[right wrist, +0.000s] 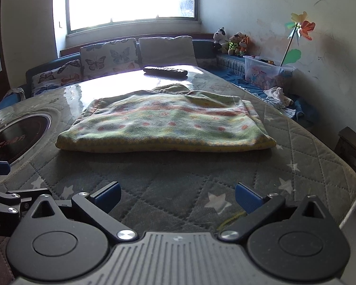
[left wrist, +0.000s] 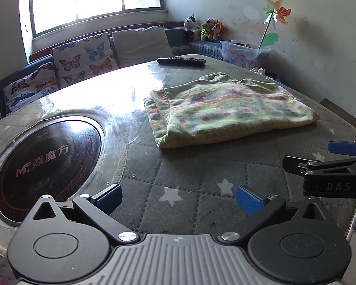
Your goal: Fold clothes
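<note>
Your left hand-held gripper (left wrist: 178, 198) is wide open and holds nothing; it hangs low over the quilted cover (left wrist: 189, 173) of the counter. Your right hand-held gripper (right wrist: 177, 197) is also wide open and empty, just beside the left one.

The garment (right wrist: 163, 125) lies in front of both, already folded into a flat rectangle with at least 2 layers. It looks like soft, fluffy fleece, so I judge it light, limp and not fragile; it will sag if you lift it by 1 point. Take it at the 2 near corners of the thick folded edge, and pinch all layers together, because the cover under it could be caught too.

The left view shows the round cooktop (left wrist: 47, 161) almost whole and the open layers at the left end of the garment. The right view shows the near edge straight on, and the small white clothes (right wrist: 278, 96) beyond the counter.
</note>
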The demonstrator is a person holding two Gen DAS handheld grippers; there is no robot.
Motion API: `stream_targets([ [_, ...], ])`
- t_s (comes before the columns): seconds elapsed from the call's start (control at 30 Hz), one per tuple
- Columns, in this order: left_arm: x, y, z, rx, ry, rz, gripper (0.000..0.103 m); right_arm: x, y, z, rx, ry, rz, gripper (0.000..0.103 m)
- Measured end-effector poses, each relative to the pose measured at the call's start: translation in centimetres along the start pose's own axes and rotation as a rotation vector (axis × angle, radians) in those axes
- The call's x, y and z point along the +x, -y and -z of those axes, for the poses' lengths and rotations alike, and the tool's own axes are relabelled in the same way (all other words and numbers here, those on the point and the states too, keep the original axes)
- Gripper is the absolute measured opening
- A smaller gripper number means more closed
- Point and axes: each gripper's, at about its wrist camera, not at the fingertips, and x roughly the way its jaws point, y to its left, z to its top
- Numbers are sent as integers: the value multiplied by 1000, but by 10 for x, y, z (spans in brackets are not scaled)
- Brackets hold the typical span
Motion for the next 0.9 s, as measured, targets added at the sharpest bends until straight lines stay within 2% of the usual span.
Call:
stream_targets([
  [0.9, -9, 10, 14, 16, -5, -6, 103, -11, -6, 9, 14, 1, -16, 103],
])
